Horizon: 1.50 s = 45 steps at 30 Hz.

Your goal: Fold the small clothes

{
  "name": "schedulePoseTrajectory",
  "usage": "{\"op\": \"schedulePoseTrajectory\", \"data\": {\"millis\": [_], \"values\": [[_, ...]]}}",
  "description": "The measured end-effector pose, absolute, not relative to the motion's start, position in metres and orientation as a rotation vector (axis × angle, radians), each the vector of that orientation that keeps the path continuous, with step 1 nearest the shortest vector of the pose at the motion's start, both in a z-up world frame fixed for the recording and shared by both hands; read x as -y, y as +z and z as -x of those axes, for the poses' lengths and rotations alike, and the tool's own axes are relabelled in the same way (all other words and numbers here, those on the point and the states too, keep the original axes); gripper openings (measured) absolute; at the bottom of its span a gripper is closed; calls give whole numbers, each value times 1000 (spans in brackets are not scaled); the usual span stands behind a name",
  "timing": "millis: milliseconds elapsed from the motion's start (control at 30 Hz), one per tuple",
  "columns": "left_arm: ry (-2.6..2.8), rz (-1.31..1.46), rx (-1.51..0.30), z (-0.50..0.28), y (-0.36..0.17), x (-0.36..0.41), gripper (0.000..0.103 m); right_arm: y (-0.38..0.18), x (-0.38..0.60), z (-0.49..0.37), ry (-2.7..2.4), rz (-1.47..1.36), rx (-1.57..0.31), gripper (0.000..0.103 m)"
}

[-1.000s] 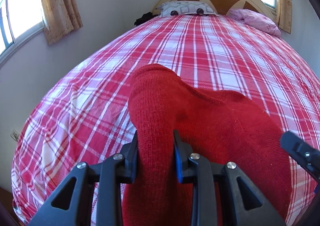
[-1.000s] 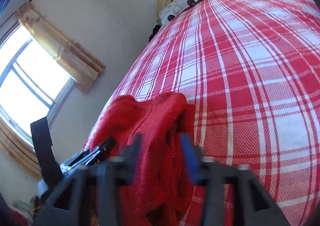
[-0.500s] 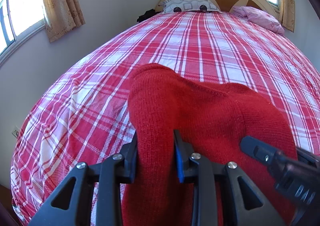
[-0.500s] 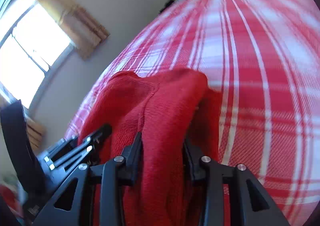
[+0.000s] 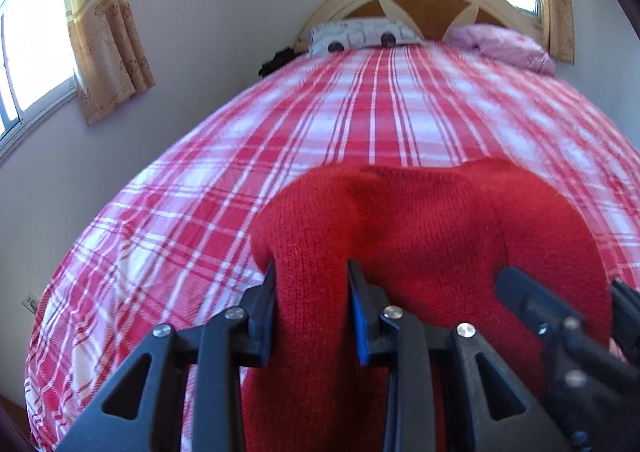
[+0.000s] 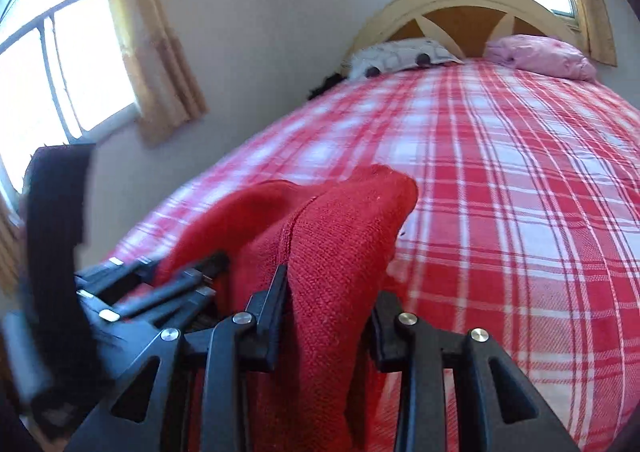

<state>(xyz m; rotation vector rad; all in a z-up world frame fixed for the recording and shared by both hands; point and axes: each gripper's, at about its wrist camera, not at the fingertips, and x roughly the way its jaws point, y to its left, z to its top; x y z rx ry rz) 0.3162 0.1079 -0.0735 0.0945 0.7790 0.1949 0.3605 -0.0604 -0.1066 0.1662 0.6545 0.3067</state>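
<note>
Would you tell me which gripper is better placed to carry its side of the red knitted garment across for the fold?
Probably the right gripper: it pinches the red knitted garment's raised corner.

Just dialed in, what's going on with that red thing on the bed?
A person is folding a red knit garment on the plaid bed with two handheld grippers. The left gripper is clamped on a bunch of the knit, and the right gripper is clamped on another part beside it. The garment is bunched up between them, not folded flat yet.
</note>
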Motion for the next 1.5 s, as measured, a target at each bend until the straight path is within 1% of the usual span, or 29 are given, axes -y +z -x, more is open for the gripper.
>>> {"op": "schedulePoseTrajectory", "data": {"millis": [67, 100, 133, 200, 333, 433, 500, 567, 667, 733, 767, 867, 933, 967, 1000, 1033, 1067, 1133, 1167, 1200, 1267, 1300, 1433, 1467, 1500], "values": [[218, -111, -816, -323, -84, -109, 39, -127, 67, -374, 316, -220, -742, 36], [227, -109, -824, -323, -87, -111, 43, -133, 78, -378, 331, -301, -752, 43], [226, -95, -822, -320, -87, -115, 43, -136, 86, -381, 349, -361, -763, 48], [199, -46, -828, -312, -84, -124, 45, -142, 100, -383, 408, -465, -780, 51], [121, 62, -836, -294, -75, -141, 46, -142, 108, -376, 455, -542, -782, 58], [74, 153, -828, -279, -68, -155, 50, -145, 114, -368, 491, -621, -806, 59], [57, 219, -821, -275, -65, -166, 61, -144, 118, -366, 508, -632, -823, 59], [54, 260, -824, -279, -66, -178, 66, -141, 121, -363, 501, -625, -822, 60], [11, 336, -854, -292, -76, -187, 66, -138, 122, -366, 477, -645, -807, 60], [-63, 391, -917, -310, -88, -186, 65, -143, 121, -373, 471, -660, -829, 67], [-86, 402, -944, -317, -91, -185, 65, -146, 120, -377, 481, -665, -847, 68], [-171, 494, -1016, -340, -99, -189, 65, -142, 108, -386, 520, -603, -866, 68], [-198, 580, -1043, -352, -102, -195, 70, -141, 101, -393, 533, -562, -870, 68], [-215, 604, -1057, -357, -105, -196, 76, -141, 96, -397, 533, -542, -872, 68], [-219, 624, -1089, -366, -110, -198, 77, -139, 90, -399, 528, -510, -871, 68], [-213, 639, -1104, -371, -114, -200, 77, -137, 85, -400, 526, -485, -868, 68], [-218, 667, -1113, -378, -118, -204, 75, -135, 78, -400, 522, -447, -865, 65], [-232, 706, -1084, -383, -120, -209, 59, -130, 65, -396, 536, -363, -851, 53], [-234, 690, -1064, -383, -117, -210, 43, -126, 59, -393, 535, -322, -835, 51], [-242, 636, -1035, -383, -111, -206, 37, -124, 55, -390, 528, -287, -822, 49], [-262, 567, -990, -377, -103, -201, 31, -113, 45, -381, 521, -200, -774, 46], [-283, 526, -937, -370, -95, -195, 29, -108, 41, -374, 524, -165, -742, 46], [-303, 400, -767, -352, -75, -188, 29, -95, 35, -364, 540, -97, -641, 46], [-278, 358, -762, -355, -75, -185, 29, -95, 37, -366, 538, -99, -643, 46], [-225, 296, -787, -363, -78, -181, 34, -99, 38, -373, 537, -111, -665, 47]]}}
